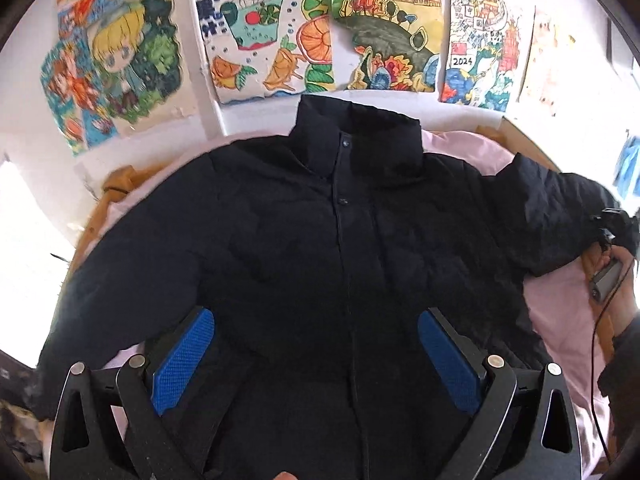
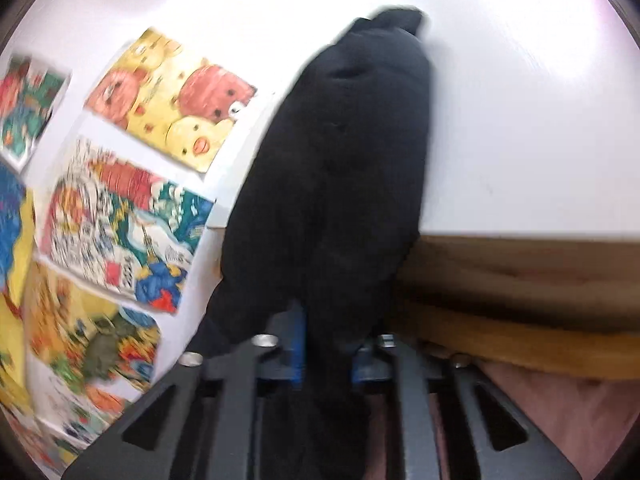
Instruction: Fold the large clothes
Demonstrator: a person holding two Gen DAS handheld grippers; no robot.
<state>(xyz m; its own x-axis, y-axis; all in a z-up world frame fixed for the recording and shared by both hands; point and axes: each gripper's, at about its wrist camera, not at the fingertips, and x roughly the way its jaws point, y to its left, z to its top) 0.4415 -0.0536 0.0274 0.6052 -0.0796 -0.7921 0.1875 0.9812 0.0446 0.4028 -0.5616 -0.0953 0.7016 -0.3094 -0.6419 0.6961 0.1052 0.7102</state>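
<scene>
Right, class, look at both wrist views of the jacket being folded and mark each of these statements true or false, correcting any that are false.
1. The black jacket lies front up with its collar toward the wall. True.
2. The left gripper is clamped on the hem. False: its blue pads stand wide apart above the jacket, holding nothing.
3. The right gripper is shut on the jacket's sleeve. True.
4. The wall is bare. False: colourful drawings cover it.
5. The jacket rests on green bedding. False: the bedding is pink.
</scene>
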